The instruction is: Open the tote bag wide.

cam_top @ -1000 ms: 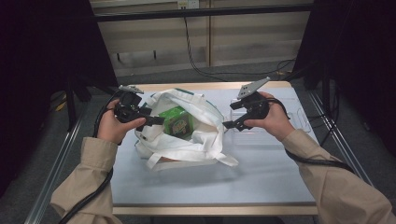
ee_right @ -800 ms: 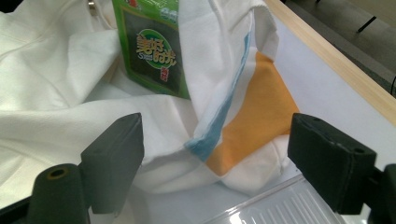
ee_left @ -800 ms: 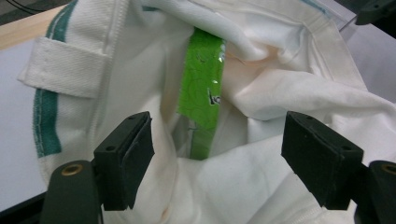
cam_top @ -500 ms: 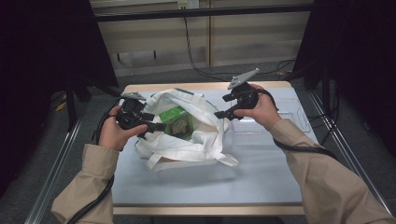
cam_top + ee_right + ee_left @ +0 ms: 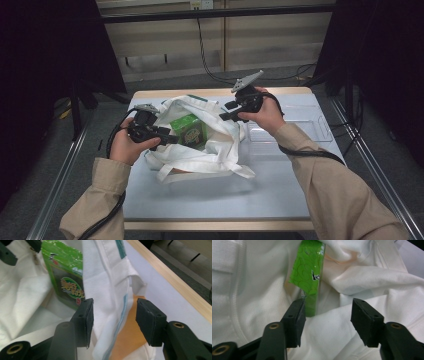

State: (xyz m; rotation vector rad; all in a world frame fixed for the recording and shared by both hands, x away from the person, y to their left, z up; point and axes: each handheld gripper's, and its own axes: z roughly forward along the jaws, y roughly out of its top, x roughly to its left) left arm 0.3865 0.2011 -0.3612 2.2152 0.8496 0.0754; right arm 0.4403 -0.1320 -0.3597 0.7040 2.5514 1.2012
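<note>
Centrally on the bench (image 5: 210, 200) we see a white cloth bag (image 5: 200, 160), slumped and open at the top, its straps trailing toward the near edge. Inside it stands a green box (image 5: 189, 131), upright and a little tilted, with printed lettering on its face.

From the left tool's own view, we look along its jaws, which are spread apart with bag cloth (image 5: 262, 290) behind the gap; the green box (image 5: 308, 277) rises just above the left jaw, and we cannot tell whether that jaw touches it. In the high view we find the left tool (image 5: 167, 138) at the bag's left rim, held in the left hand (image 5: 127, 147), its tips pointing in toward the box.

From the right tool's view, its jaws also stand spread, and a fold of the bag's rim (image 5: 110, 295) with a pale blue stripe runs between them, not pinched. The green box (image 5: 66, 277) sits just left of that fold, inside the bag, and an orange patch shows under the cloth. In the high view the right tool (image 5: 227, 112) is at the bag's far right rim, held in the right hand (image 5: 265, 115).

Just right of the bag lies a clear plastic tray (image 5: 300, 131) on the bench. A black cable (image 5: 310, 152) trails from the right tool along the sleeve.
</note>
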